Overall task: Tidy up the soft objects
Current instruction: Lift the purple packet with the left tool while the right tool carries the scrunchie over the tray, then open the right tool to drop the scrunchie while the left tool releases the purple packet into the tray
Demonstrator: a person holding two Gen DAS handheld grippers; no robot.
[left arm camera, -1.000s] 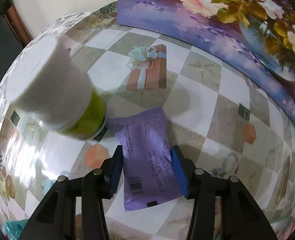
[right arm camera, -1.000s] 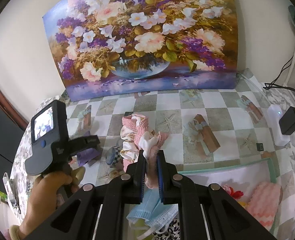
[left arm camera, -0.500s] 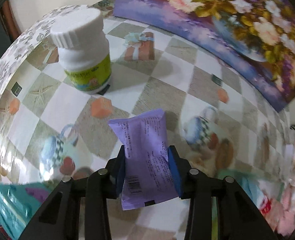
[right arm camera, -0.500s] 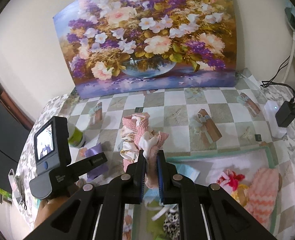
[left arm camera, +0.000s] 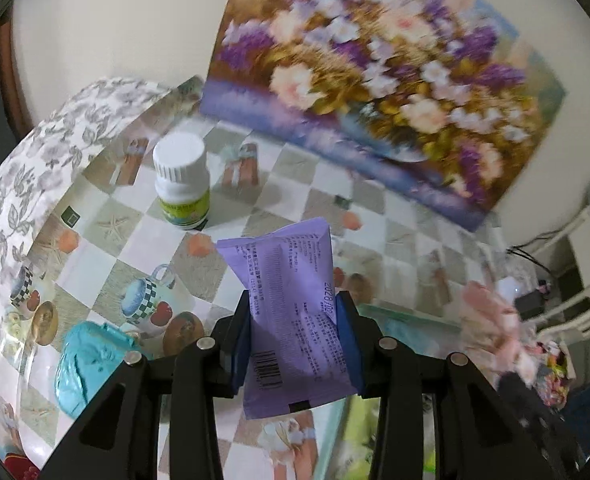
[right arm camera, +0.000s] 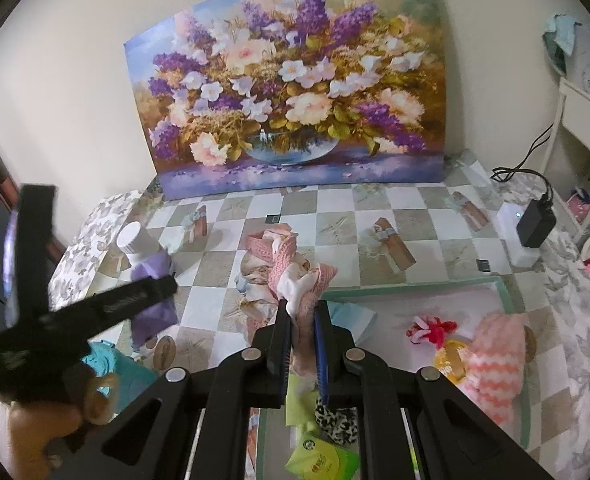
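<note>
A purple packet (left arm camera: 283,256) hangs above the checkered tablecloth, and my left gripper (left arm camera: 295,304) is shut on its lower half. My right gripper (right arm camera: 303,308) is shut on a bundle of pink and white cloth (right arm camera: 283,248), whose upper end stands up from the jaws over the table. From the right wrist, the purple packet (right arm camera: 151,272) shows at the left behind the left gripper's black body, with a hand on the grip. Just right of the right gripper lies a green-rimmed tray (right arm camera: 415,284) holding a pink zigzag cloth (right arm camera: 495,360), a red hair tie (right arm camera: 431,328) and a leopard scrunchie (right arm camera: 335,420).
A white bottle (left arm camera: 181,180) with a green label stands at the far left of the table. A teal object (left arm camera: 87,364) lies near the left front edge. A flower painting (right arm camera: 287,112) leans on the back wall. A black charger (right arm camera: 535,220) with its cable sits at the right.
My left gripper tightened on the purple packet and lifted it off the table, moving up and right away from the bottle. My right gripper rose slightly with the pink cloth.
</note>
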